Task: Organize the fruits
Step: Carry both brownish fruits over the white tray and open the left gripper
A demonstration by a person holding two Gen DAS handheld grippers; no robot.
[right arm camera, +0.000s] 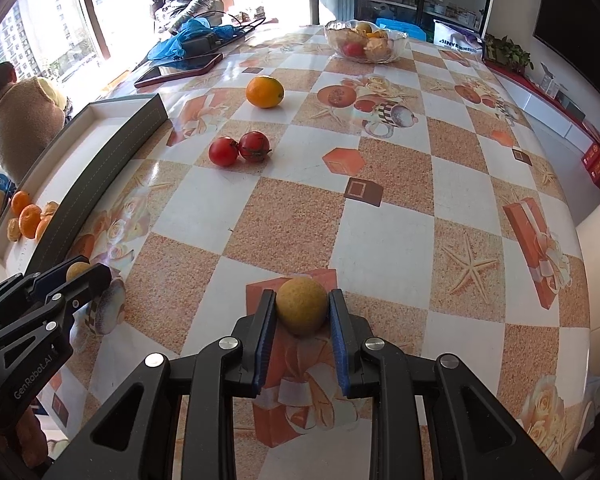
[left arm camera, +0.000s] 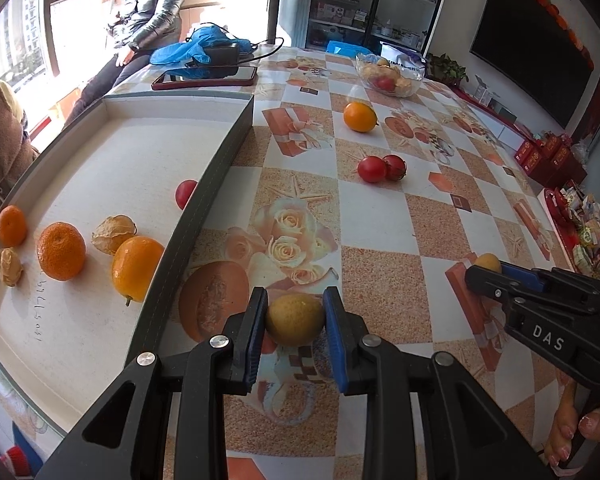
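On the table (right arm camera: 380,208), two tomatoes (right arm camera: 240,148) beside one orange (right arm camera: 265,91).

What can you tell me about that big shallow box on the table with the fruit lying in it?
The shallow box is a wide, low tray with dark grey outer walls and a pale, cardboard-like white lining. It lies flat on the patterned tablecloth, along the table's window side. Inside, near one end, lie two mandarins, a smooth orange fruit and two dry, papery husks; a red fruit sits alone against the long wall. Handwritten marks show on the lining. Most of its floor is bare. No fingers touch it.
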